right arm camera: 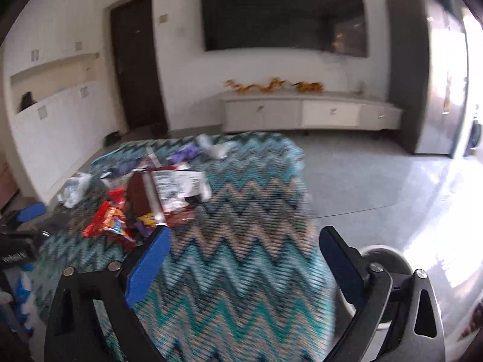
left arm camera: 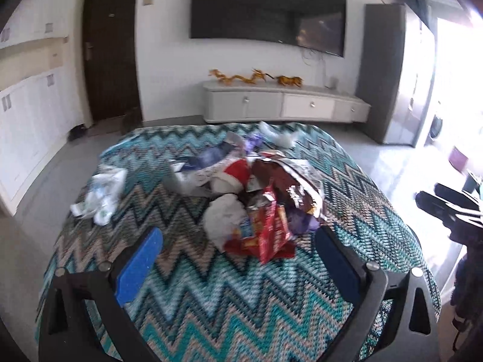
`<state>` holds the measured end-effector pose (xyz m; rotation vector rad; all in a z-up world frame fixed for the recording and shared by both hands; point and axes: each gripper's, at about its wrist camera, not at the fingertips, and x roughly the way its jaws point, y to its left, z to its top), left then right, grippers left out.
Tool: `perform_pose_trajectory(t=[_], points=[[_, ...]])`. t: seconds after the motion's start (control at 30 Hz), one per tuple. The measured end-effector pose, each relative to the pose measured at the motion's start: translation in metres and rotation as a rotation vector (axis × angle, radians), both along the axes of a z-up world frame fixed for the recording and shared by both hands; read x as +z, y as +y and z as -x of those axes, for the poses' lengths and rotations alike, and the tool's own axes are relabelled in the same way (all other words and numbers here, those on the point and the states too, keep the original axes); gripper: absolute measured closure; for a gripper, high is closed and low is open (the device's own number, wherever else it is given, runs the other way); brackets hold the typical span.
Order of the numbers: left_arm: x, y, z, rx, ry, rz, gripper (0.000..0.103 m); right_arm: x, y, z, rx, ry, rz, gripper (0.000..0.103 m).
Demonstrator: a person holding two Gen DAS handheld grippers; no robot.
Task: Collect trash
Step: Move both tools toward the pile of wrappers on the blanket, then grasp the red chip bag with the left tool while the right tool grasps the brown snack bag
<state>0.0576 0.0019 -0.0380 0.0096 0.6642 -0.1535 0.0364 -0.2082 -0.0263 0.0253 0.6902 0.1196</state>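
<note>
Both tools released, empty; red wrapper [left arm camera: 265, 229] lies mid-counter [left arm camera: 211, 295], dead ahead of left tool [left arm camera: 238, 259], nearer than right tool [right arm camera: 244, 259]

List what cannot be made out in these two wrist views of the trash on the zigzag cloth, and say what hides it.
- Print on the red wrapper: right wrist view, motion blur.
- Items under the trash pile: left wrist view, covered by upper wrappers.
- Round grey object: right wrist view, partly behind the right gripper fingers.
</note>
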Motion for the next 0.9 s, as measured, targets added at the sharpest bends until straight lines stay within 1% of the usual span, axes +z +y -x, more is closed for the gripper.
perform_pose_trajectory(t=[0.07, 0.1, 0.2, 0.27, 0.3, 0.33, 0.37, 0.4, 0.43, 0.47, 0.53, 0.57, 0.63, 0.7, 0.77, 0.8, 0.9], points=[[-0.005, -0.005, -0.011, -0.029, 0.028, 0.008, 0.017, -0.005, 0.009, -0.02, 0.051, 0.017, -0.017, 0.014], [-0.01, -0.007, -0.018, -0.044, 0.052, 0.016, 0.019, -0.009, 0.017, -0.033, 0.091, 0.043, -0.037, 0.015], [-0.023, -0.011, -0.035, -0.078, 0.109, 0.024, 0.026, -0.016, 0.042, -0.063, 0.198, 0.084, -0.1, 0.017], [-0.031, -0.012, -0.043, -0.092, 0.132, 0.025, 0.036, -0.018, 0.055, -0.078, 0.252, 0.115, -0.151, 0.017], [-0.034, -0.012, -0.045, -0.097, 0.141, 0.029, 0.039, -0.022, 0.061, -0.086, 0.275, 0.127, -0.163, 0.017], [-0.037, -0.012, -0.049, -0.104, 0.156, 0.038, 0.044, -0.024, 0.069, -0.095, 0.302, 0.143, -0.173, 0.017], [-0.039, -0.011, -0.051, -0.11, 0.166, 0.048, 0.05, -0.028, 0.076, -0.103, 0.323, 0.159, -0.178, 0.017], [-0.041, -0.011, -0.053, -0.117, 0.175, 0.058, 0.053, -0.03, 0.081, -0.109, 0.341, 0.178, -0.18, 0.017], [-0.042, -0.011, -0.053, -0.125, 0.18, 0.064, 0.058, -0.034, 0.09, -0.118, 0.356, 0.194, -0.173, 0.017], [-0.043, -0.011, -0.053, -0.131, 0.182, 0.067, 0.063, -0.039, 0.096, -0.123, 0.364, 0.207, -0.167, 0.017], [-0.043, -0.012, -0.051, -0.145, 0.183, 0.074, 0.069, -0.049, 0.104, -0.134, 0.367, 0.239, -0.162, 0.017], [-0.042, -0.012, -0.05, -0.15, 0.184, 0.076, 0.075, -0.054, 0.106, -0.139, 0.365, 0.253, -0.161, 0.017], [-0.041, -0.013, -0.046, -0.158, 0.185, 0.078, 0.078, -0.064, 0.105, -0.145, 0.357, 0.264, -0.152, 0.019], [-0.039, -0.013, -0.039, -0.154, 0.172, 0.07, 0.078, -0.065, 0.103, -0.146, 0.344, 0.266, -0.181, 0.039], [-0.036, -0.011, -0.033, -0.151, 0.165, 0.073, 0.078, -0.062, 0.096, -0.142, 0.329, 0.248, -0.209, 0.043], [-0.033, -0.009, -0.028, -0.148, 0.159, 0.075, 0.078, -0.061, 0.093, -0.139, 0.321, 0.237, -0.217, 0.047], [-0.026, -0.006, -0.018, -0.138, 0.147, 0.085, 0.081, -0.052, 0.083, -0.129, 0.311, 0.206, -0.252, 0.052]])
